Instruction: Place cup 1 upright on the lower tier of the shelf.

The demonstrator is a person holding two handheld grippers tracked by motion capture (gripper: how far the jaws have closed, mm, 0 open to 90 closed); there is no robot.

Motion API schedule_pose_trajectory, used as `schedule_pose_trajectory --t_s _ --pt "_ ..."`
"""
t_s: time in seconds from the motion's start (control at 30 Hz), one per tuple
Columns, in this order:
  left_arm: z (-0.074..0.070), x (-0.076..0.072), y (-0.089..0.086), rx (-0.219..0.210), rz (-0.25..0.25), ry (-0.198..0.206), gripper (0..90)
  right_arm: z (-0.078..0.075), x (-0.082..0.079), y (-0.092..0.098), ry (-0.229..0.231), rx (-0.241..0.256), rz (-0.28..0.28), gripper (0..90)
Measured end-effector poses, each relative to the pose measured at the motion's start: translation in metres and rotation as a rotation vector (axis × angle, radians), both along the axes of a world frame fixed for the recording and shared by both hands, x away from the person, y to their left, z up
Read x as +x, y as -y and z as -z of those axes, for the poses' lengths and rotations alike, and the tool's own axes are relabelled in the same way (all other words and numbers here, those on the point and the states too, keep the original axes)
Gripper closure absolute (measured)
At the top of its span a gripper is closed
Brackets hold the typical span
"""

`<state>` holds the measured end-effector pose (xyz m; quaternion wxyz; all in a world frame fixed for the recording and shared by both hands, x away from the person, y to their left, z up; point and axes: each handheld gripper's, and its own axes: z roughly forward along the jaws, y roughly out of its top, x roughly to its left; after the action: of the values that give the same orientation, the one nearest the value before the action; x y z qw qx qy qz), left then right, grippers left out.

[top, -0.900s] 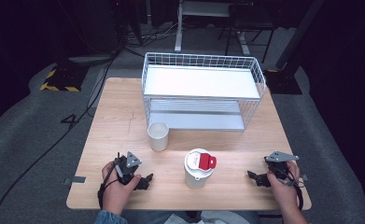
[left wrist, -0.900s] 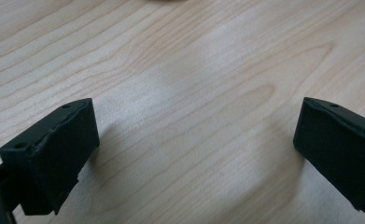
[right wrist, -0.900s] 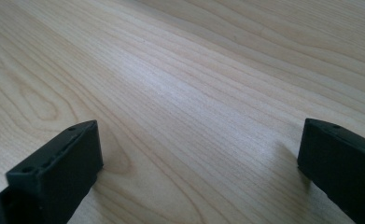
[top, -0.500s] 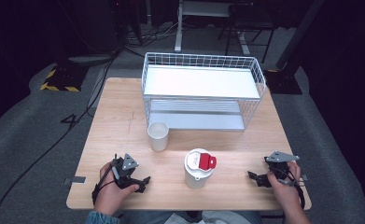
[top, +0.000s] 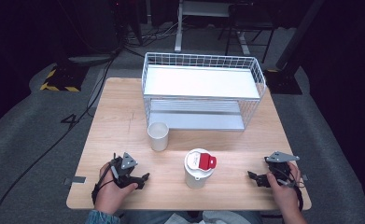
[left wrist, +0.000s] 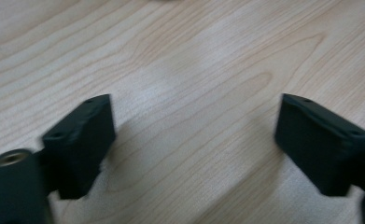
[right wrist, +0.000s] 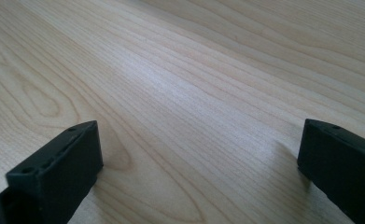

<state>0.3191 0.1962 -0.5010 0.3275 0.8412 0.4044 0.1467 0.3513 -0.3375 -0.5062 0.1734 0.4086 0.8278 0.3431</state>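
Left gripper [top: 140,179]: jaws wide apart, empty, low over the wooden counter [top: 124,121] near its front edge. Right gripper [top: 257,179]: the same. White tub with red lid [top: 199,168]: between them, upright. White cup [top: 158,136]: just behind. Wire rack [top: 203,95]: rear.

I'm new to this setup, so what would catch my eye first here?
Probably the white container with a red flip lid near the front edge of the light wooden table. Behind it stands a white wire two-tier rack, with a small white open cup just left of centre.
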Motion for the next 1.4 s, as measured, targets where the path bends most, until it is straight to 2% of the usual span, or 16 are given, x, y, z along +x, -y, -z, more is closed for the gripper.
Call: schedule_pose_trajectory --t_s 0.03,0.2,0.23,0.53,0.6,0.63,0.67,0.73,0.8,0.83,0.87,0.9,1.03,1.27,1.3,1.4 --pt "-0.002 0.000 -0.001 0.012 0.008 -0.015 16.3 0.000 0.000 0.000 0.000 0.000 0.000 0.1" --pt "-0.006 0.002 0.000 0.019 0.016 -0.003 16.5 0.000 0.001 0.000 -0.001 -0.001 -0.012 0.1" --pt "-0.011 0.004 0.000 0.015 0.016 0.019 16.7 0.000 0.001 0.000 0.001 -0.002 -0.014 0.1" --pt "-0.028 0.009 0.002 -0.020 0.031 0.065 20.2 0.000 0.001 0.000 0.000 -0.001 -0.015 0.1" --pt "-0.030 0.010 0.003 -0.035 0.026 0.071 20.5 0.000 0.001 0.000 -0.002 0.001 -0.016 0.1" --pt "-0.032 0.012 0.004 -0.056 0.016 0.088 20.8 0.000 0.000 0.000 -0.001 -0.001 -0.014 0.1" --pt "-0.032 0.012 0.004 -0.056 0.016 0.088 21.0 0.000 0.000 0.000 -0.001 -0.001 -0.014 0.1" --pt "-0.034 0.014 0.005 -0.084 0.023 0.123 22.3 0.000 0.001 0.000 0.000 -0.001 -0.015 0.1" --pt "-0.035 0.014 0.006 -0.095 0.022 0.123 22.7 0.000 0.001 0.000 0.000 0.000 -0.016 0.1" --pt "-0.037 0.016 0.008 -0.108 0.019 0.150 22.5 0.000 0.001 0.000 -0.001 -0.001 -0.015 0.1" --pt "-0.037 0.016 0.008 -0.108 0.019 0.150 22.5 0.000 0.001 0.000 -0.001 -0.001 -0.015 0.1" --pt "-0.039 0.017 0.010 -0.132 0.015 0.168 22.5 0.000 0.001 0.000 -0.001 -0.001 -0.014 0.1" --pt "-0.044 0.023 0.015 -0.161 0.004 0.213 22.9 0.000 0.001 0.000 -0.002 0.000 -0.016 0.1" --pt "-0.044 0.033 0.022 -0.204 -0.023 0.245 23.4 0.000 0.001 0.000 -0.001 0.000 -0.016 0.1" --pt "-0.043 0.036 0.024 -0.224 -0.040 0.253 23.3 0.000 0.001 0.000 -0.001 -0.001 -0.015 0.1" --pt "-0.040 0.041 0.026 -0.239 -0.060 0.256 23.4 0.000 0.001 0.000 0.000 -0.002 -0.015 0.1"
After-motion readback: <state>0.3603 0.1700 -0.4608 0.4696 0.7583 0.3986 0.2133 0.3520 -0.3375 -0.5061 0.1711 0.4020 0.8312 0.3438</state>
